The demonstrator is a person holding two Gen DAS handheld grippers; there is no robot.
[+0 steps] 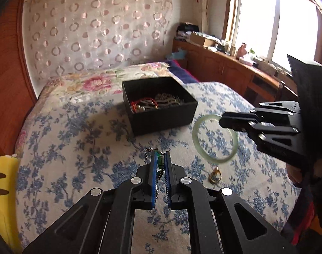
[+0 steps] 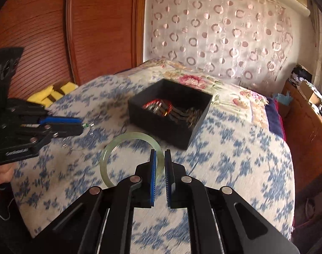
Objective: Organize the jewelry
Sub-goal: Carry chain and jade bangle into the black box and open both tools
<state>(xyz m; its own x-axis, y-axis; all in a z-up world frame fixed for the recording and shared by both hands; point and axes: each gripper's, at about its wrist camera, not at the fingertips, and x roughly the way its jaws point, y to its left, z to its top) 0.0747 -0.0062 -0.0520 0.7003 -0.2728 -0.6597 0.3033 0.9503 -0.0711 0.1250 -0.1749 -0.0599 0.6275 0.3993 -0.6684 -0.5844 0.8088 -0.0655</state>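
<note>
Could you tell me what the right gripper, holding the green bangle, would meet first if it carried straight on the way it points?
Probably the black box's near wall: the right gripper with the bangle aims at it, though depth is unclear.

Pale green bangle [image 2: 127, 146], black box [image 1: 161, 108], blue-flowered white bedspread [image 1: 76, 148]

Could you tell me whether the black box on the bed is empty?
No, the black box already holds several pieces of jewelry, including a red-edged one, heaped on its floor.
</note>
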